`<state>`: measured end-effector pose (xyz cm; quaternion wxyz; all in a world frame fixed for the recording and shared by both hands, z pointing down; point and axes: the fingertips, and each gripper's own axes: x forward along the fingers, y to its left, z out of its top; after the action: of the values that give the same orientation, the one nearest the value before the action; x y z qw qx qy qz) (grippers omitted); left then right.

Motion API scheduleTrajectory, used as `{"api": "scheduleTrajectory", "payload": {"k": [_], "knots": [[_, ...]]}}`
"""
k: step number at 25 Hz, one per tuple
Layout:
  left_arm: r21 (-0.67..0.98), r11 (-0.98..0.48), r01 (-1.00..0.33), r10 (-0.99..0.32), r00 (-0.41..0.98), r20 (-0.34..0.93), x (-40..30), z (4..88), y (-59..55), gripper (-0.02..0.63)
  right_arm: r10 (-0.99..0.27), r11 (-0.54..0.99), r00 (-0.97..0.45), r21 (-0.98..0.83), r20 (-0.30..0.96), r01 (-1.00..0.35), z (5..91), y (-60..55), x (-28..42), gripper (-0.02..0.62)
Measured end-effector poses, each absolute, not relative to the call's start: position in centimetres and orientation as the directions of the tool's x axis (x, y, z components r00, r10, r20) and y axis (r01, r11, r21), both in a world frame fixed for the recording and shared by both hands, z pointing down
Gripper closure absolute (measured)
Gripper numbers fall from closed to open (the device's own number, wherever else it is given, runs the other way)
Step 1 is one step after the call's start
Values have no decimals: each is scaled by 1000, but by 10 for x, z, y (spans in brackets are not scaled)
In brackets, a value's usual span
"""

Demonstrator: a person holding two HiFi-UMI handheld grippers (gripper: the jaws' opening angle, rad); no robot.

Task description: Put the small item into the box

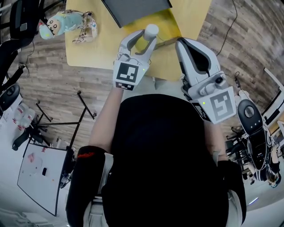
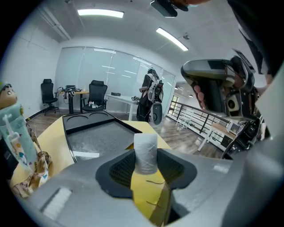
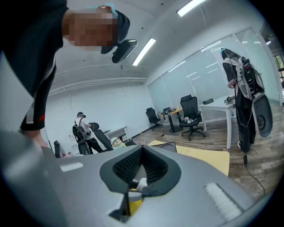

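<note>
A small white cylinder (image 1: 151, 30) (image 2: 145, 148) stands upright between the pads of my left gripper (image 1: 148, 37) (image 2: 145, 156), which is shut on it above the yellow table (image 1: 97, 44). The dark grey box (image 1: 133, 11) (image 2: 93, 133) lies open on the table just beyond it, a little to the left. My right gripper (image 1: 182, 43) (image 3: 141, 153) hangs to the right of the left one with its jaws shut together and nothing between them. In the right gripper view the cylinder (image 3: 141, 182) shows below the jaws.
A stuffed doll (image 1: 66, 22) (image 2: 15, 133) lies at the table's far left. The table's near edge runs just under both grippers. A black stand (image 1: 66, 122) and a white board (image 1: 42, 173) are on the wooden floor to the left. Office chairs and desks stand further off.
</note>
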<state>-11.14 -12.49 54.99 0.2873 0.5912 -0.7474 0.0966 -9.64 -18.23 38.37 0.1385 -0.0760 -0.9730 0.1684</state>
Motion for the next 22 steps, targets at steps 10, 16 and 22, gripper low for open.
{"api": "scheduleTrajectory", "payload": {"k": [10,16,22], "knots": [[218,282,-934,-750,-73,658,-111,588,-127,440,178,929,-947,-362,267,73,395,-189,-106,592],[235,286,-929,-701,-35,713,-116,606,-131,440,187,928,-943,-363,276,78,401,-190,-116,592],[239,290,-927,-661,-13,751,-115,615,-138,440,189,925,-942,-372,279,76,404,-194,-122,592]]}}
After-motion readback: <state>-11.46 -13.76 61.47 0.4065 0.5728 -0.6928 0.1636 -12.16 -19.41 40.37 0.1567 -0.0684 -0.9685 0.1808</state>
